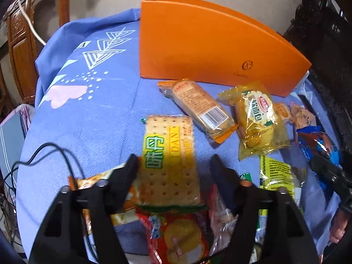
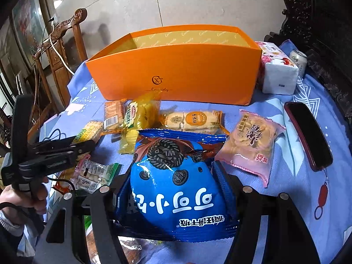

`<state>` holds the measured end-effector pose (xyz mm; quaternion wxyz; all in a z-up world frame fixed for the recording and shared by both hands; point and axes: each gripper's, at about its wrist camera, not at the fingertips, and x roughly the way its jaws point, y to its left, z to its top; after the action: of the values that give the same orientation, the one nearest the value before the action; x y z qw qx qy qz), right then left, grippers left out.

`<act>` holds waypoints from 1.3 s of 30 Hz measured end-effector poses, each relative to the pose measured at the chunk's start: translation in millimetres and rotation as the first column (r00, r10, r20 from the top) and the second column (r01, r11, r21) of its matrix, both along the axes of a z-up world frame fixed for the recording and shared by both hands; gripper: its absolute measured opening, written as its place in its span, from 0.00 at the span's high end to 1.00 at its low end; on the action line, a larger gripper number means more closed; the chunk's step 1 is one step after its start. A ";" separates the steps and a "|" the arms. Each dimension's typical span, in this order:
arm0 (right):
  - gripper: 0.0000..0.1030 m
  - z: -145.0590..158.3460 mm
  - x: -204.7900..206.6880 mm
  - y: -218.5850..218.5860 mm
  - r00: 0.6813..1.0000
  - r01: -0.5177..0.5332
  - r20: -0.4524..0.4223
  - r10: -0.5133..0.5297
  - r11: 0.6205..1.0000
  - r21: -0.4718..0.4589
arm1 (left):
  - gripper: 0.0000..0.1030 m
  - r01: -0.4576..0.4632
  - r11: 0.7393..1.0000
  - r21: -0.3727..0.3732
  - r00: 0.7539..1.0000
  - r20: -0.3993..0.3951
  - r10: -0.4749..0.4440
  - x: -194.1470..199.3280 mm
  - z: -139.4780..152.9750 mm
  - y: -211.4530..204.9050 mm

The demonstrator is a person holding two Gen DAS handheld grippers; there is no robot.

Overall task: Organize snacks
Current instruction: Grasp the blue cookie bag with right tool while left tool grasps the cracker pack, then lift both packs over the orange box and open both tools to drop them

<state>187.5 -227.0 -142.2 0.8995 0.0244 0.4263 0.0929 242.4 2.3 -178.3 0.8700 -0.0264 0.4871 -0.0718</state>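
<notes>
An open orange box (image 1: 209,50) (image 2: 176,72) stands at the back of the blue tablecloth (image 1: 88,114). A cracker pack (image 1: 171,158) with a green and yellow label lies between the fingers of my left gripper (image 1: 173,165); the left finger touches its edge, while the right finger stands clear of it. My right gripper (image 2: 173,180) is shut on a puffy blue cookie bag (image 2: 176,187), its pads pressing both sides. From the right wrist view, the left gripper (image 2: 66,151) shows side-on in a hand at the left.
Loose snacks lie before the box: an orange-wrapped biscuit pack (image 1: 202,107), a yellow pack (image 1: 259,118), a red pack (image 1: 176,237) and a pink pack (image 2: 253,145). A phone (image 2: 308,136), tissue pack (image 2: 277,70) and can (image 2: 298,59) sit right. A wooden chair (image 2: 61,50) stands behind left.
</notes>
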 end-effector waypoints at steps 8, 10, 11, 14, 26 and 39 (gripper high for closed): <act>0.33 8.3 -8.1 -2.0 1.000 0.008 0.021 -0.008 1.000 0.008 | 0.55 -0.009 1.000 -0.002 1.000 -0.017 0.008 7.2 -2.2 6.4; 0.33 11.7 -10.6 -2.9 0.999 0.012 0.031 -0.012 1.000 0.012 | 0.55 -0.024 0.999 -0.030 1.000 0.006 0.024 2.1 5.4 14.2; 0.33 12.9 -11.6 -3.3 0.999 0.013 0.035 -0.013 1.000 0.015 | 0.55 -0.024 0.999 -0.026 0.999 0.032 0.025 -2.0 11.1 16.3; 0.33 18.0 -15.1 -3.1 0.999 0.014 0.052 -0.015 1.000 0.020 | 0.55 -0.019 0.998 -0.052 0.996 0.085 0.024 -12.9 28.8 22.3; 0.33 87.7 17.0 -15.8 0.971 0.037 0.233 -0.055 0.996 0.080 | 0.55 0.083 0.984 -0.160 0.952 0.303 -0.031 9.6 143.9 11.5; 0.03 177.4 128.1 -11.1 0.905 0.098 0.416 -0.085 0.995 -0.010 | 0.04 -0.003 0.996 -0.085 0.917 0.397 0.036 128.9 233.3 -21.8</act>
<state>315.6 -238.1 35.2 0.9732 0.0104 0.2250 0.0472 371.3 -19.5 55.1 0.9497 -0.0523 0.2962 -0.0872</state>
